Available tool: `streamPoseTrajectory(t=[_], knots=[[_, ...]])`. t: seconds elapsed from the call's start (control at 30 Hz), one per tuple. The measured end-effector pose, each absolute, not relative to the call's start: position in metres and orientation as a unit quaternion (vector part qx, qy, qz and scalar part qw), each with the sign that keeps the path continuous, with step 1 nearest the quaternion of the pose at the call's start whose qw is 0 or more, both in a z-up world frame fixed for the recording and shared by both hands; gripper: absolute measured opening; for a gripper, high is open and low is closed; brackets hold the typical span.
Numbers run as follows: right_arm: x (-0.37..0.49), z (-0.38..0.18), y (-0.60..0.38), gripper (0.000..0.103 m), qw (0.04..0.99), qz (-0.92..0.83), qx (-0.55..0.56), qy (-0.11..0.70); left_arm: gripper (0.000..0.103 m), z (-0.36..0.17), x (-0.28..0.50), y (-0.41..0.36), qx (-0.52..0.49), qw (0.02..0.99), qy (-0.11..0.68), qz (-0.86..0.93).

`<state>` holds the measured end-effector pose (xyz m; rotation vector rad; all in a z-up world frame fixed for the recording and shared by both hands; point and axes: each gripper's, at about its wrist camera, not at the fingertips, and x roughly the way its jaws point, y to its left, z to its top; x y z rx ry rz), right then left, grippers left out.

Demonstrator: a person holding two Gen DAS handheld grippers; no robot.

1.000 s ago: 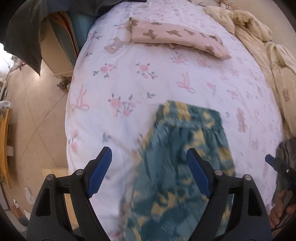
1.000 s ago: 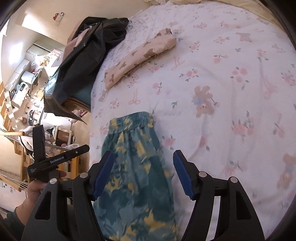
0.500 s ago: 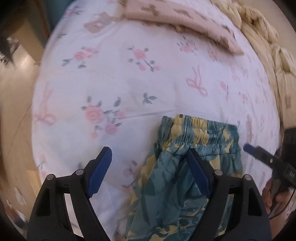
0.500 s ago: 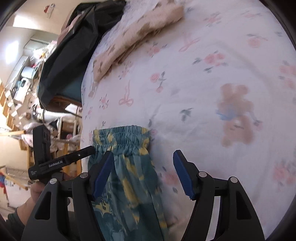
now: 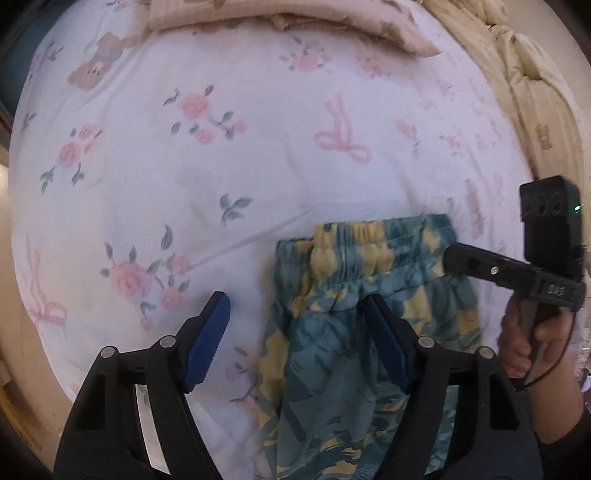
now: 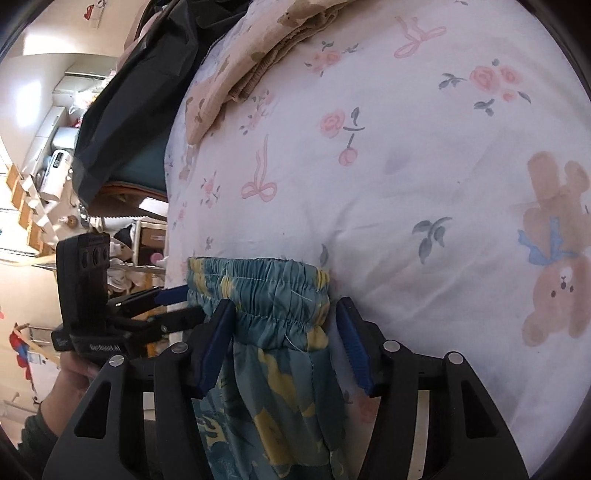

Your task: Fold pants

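Observation:
Teal and yellow patterned pants [image 5: 369, 314] lie on the floral bed sheet [image 5: 221, 166], elastic waistband [image 5: 369, 240] at the far end. My left gripper [image 5: 295, 321] is open, its jaws astride the waistband's left corner. My right gripper [image 6: 284, 332] is open, its jaws astride the waistband [image 6: 258, 288], low over the pants [image 6: 273, 406]. The right gripper also shows in the left wrist view [image 5: 458, 258] at the waistband's right end. The left gripper shows in the right wrist view [image 6: 177, 306] at the waistband's left end.
A folded beige bear-print garment [image 5: 280, 18] lies at the far side of the bed; it also shows in the right wrist view [image 6: 251, 62]. A cream quilt [image 5: 535, 92] is bunched at the right. A dark jacket [image 6: 140, 92] hangs off the bed's left edge.
Both grippers have moved forward and down along the pants to the waistband, which now sits between their jaws. Both stay open.

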<state>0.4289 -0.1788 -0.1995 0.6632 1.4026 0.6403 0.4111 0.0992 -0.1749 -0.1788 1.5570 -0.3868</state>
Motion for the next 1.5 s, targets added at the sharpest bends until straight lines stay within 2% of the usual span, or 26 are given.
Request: streamPoseTrajectory(t=[0.3,0.33,0.37,0.4,0.47,0.57,0.63,0.9,1.07,1.13,1.33,1.5], knots=[[0.431,-0.197,-0.193,0.058,0.667,0.279,0.301,0.622,0.071,-0.184,0.423,0.091,-0.087,0.683,0.700,-0.189],[0.431,-0.200,-0.187,0.058,0.665,0.281,0.291,0.628,0.048,-0.186,0.422,0.090,-0.091,0.682,0.699,-0.195],[0.431,-0.201,-0.181,0.049,0.671,0.279,0.271,0.631,0.043,-0.188,0.421,0.088,-0.082,0.681,0.700,-0.200],[0.430,-0.200,-0.178,0.046,0.682,0.277,0.254,0.627,0.042,-0.188,0.420,0.087,-0.078,0.684,0.697,-0.202],[0.427,-0.200,-0.171,0.043,0.682,0.286,0.249,0.626,0.033,-0.190,0.419,0.091,-0.082,0.684,0.697,-0.201],[0.425,-0.195,-0.166,0.029,0.689,0.296,0.230,0.621,0.019,-0.185,0.420,0.099,-0.097,0.685,0.692,-0.207],[0.424,-0.183,-0.165,0.024,0.703,0.307,0.204,0.608,0.016,-0.175,0.420,0.094,-0.086,0.695,0.681,-0.216],[0.470,-0.131,-0.180,0.021,0.741,0.305,0.127,0.584,0.015,-0.129,0.476,0.067,-0.042,0.739,0.632,-0.230],[0.530,-0.076,-0.188,0.022,0.793,0.277,0.064,0.539,0.015,-0.082,0.531,0.036,0.028,0.804,0.546,-0.235],[0.544,-0.064,-0.193,0.022,0.802,0.269,0.047,0.531,0.015,-0.080,0.539,0.029,0.045,0.810,0.534,-0.236],[0.532,-0.066,-0.184,0.022,0.811,0.267,-0.029,0.520,0.016,-0.084,0.519,0.016,0.100,0.819,0.502,-0.260],[0.501,-0.054,-0.185,0.022,0.828,0.292,-0.031,0.478,0.017,-0.068,0.486,0.024,0.108,0.836,0.460,-0.279]])
